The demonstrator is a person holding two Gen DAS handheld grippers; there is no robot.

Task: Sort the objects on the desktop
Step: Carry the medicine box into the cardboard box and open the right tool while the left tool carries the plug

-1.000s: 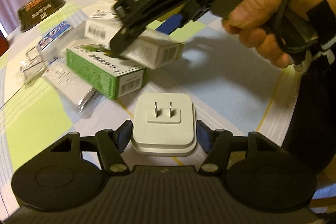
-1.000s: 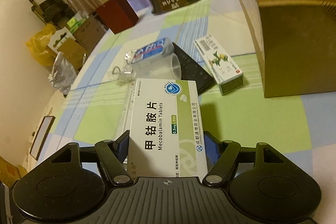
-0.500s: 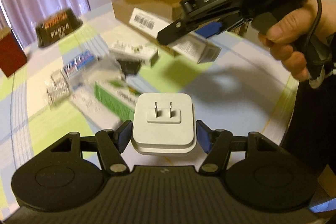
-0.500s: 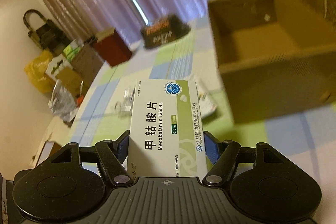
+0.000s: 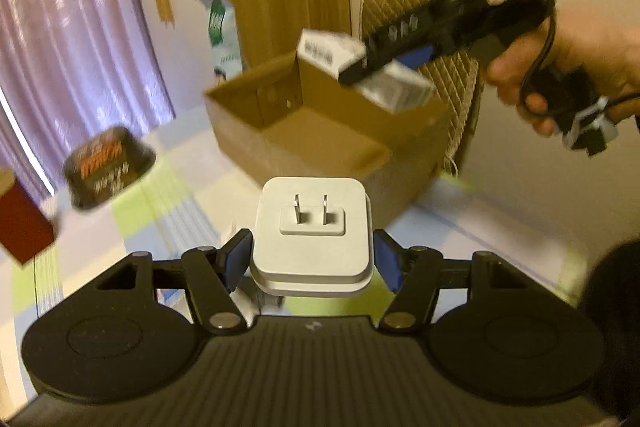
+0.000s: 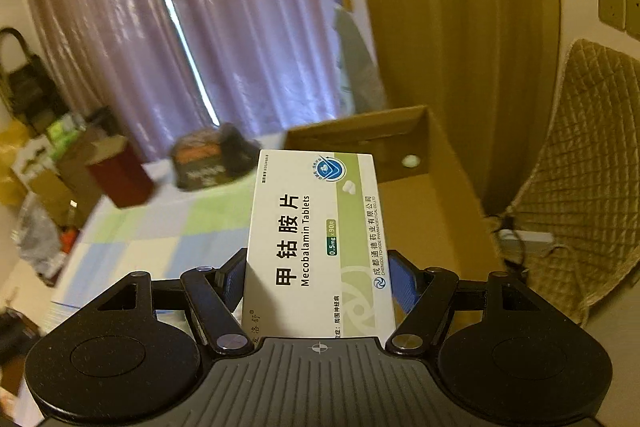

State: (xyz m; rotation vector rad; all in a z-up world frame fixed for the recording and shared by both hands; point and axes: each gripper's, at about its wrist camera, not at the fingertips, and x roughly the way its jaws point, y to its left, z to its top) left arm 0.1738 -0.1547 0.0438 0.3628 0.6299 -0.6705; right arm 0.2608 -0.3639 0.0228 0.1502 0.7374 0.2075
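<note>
Each black claw has ribbed housing, blue finger pads, silver screws, and a black cable.

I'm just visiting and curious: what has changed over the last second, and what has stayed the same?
Both grippers rose from the table toward the cardboard box. The right gripper carried the tablet box up until it hangs over the box's opening. The left gripper lifted the white plug adapter toward the box's near wall. Nothing was grasped or released; both grips are unchanged.

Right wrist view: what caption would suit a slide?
Right gripper holding a Mecobalamin tablet box above an open cardboard box.
</note>
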